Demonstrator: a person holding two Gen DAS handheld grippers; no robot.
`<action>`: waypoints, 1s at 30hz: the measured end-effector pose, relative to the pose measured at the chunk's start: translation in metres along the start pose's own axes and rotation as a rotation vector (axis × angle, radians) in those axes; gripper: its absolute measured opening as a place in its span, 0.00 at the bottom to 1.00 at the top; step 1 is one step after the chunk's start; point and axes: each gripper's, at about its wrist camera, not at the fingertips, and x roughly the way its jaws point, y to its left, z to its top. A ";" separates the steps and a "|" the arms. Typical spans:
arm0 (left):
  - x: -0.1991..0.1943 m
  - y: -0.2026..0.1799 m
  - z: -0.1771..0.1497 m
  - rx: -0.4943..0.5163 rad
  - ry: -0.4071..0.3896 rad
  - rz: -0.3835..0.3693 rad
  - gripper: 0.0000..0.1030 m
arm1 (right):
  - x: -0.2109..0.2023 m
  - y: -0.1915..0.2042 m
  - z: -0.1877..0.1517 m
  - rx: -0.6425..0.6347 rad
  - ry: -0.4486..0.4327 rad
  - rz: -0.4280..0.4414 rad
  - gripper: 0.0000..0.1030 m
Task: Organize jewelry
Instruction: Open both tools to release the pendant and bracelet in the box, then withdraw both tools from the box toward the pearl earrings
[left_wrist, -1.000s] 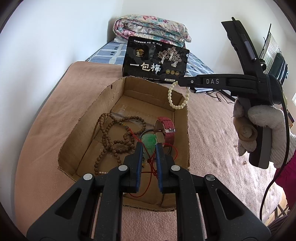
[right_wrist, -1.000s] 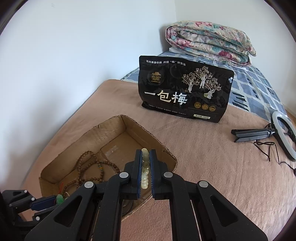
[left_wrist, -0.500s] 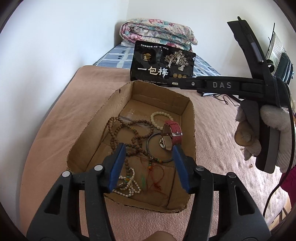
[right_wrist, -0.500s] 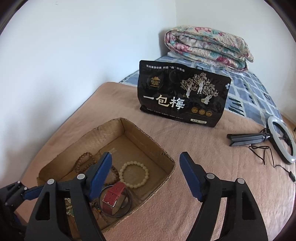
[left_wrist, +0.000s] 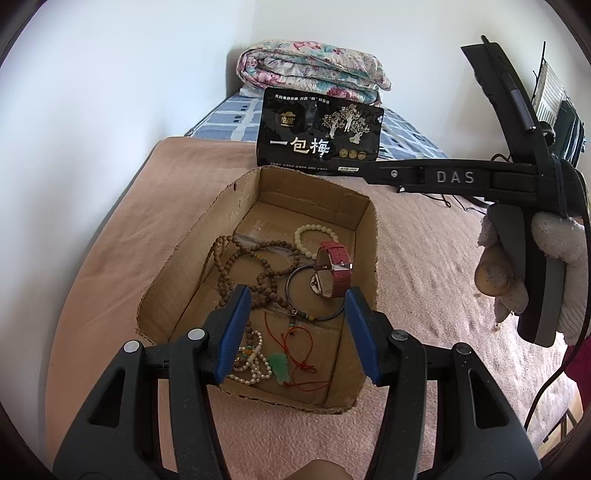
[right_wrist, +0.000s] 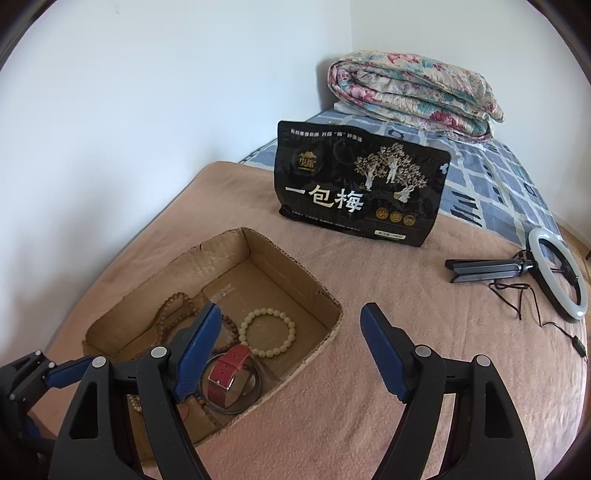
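A cut-down cardboard box (left_wrist: 369, 229) (right_wrist: 295, 269) lies on the pink blanket. In it are a cream bead bracelet (left_wrist: 301, 236) (right_wrist: 266, 332), a red-strap watch (left_wrist: 334, 266) (right_wrist: 229, 373), a brown wooden bead necklace (left_wrist: 236, 258) (right_wrist: 177, 301), a dark bangle (left_wrist: 290, 291), a small pearl strand (left_wrist: 255, 369) and a green pendant on red cord (left_wrist: 279, 365). My left gripper (left_wrist: 297, 299) hangs open above the box's near end, nothing between its pads. My right gripper (right_wrist: 291, 314) stands open over the box's right rim, empty, held by a gloved hand (left_wrist: 535, 258).
A black snack bag (left_wrist: 321, 140) (right_wrist: 358, 188) stands upright behind the box. A folded floral quilt (left_wrist: 314, 70) lies on the blue checked sheet at the back. A ring light on a folded tripod (right_wrist: 557, 273), with its cable, lies to the right. A white wall runs along the left.
Both grippers have gone from shut to open. The cream bracelet dropped from the right gripper into the box. The left gripper let go of the green pendant, which now lies near the box's front.
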 end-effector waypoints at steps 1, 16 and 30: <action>-0.001 -0.001 0.001 0.000 0.000 -0.001 0.53 | -0.005 -0.002 0.000 0.003 -0.006 -0.001 0.75; -0.019 -0.033 0.003 0.025 -0.022 -0.040 0.53 | -0.057 -0.047 -0.018 0.039 -0.041 -0.024 0.75; -0.014 -0.083 0.002 0.074 -0.005 -0.122 0.53 | -0.115 -0.124 -0.060 0.110 -0.064 -0.086 0.75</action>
